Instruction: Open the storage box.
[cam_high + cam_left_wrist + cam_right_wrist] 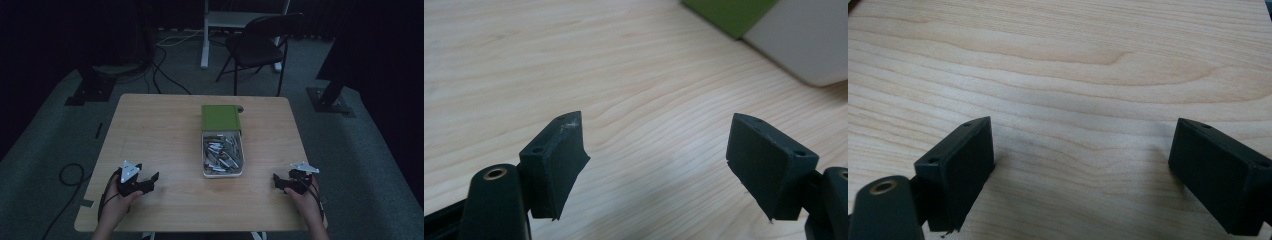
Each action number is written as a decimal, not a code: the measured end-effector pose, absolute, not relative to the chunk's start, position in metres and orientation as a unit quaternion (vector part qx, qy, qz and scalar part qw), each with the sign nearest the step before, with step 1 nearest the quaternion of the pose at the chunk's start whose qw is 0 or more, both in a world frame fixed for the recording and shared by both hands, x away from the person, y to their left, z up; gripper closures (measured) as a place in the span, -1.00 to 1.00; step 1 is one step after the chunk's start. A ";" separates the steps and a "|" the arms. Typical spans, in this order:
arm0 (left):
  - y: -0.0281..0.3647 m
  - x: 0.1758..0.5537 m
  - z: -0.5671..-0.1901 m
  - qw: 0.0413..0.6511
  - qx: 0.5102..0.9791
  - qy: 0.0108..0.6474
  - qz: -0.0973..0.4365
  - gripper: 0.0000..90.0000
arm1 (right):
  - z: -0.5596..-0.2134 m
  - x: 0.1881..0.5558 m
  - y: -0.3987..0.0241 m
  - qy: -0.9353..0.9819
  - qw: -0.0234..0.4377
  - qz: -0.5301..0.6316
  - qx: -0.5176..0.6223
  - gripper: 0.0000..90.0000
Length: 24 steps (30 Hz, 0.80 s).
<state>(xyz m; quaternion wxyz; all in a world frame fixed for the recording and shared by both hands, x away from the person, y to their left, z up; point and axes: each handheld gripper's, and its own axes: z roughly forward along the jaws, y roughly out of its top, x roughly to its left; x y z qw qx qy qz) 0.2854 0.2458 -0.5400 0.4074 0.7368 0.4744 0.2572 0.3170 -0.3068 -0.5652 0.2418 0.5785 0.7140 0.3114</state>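
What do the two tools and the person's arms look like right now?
Both tools, left tool and right tool, are black with blocky wedge-shaped jaws. A grey three-cornered plate tops each. Black cables trail back. A brass-coloured rivet marks the linkage. Forearms look unsleeved.

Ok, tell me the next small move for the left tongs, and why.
Probably ease the left tongs forward and right toward the tray. They are open and empty over bare table, and the tray of small metal parts, its green lid slid back, is the nearest thing to grasp.
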 end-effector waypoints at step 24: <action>0.279 0.286 -0.554 0.334 0.713 0.563 0.251 -0.79 | -0.565 0.317 -0.307 0.714 0.242 0.312 0.578 -0.77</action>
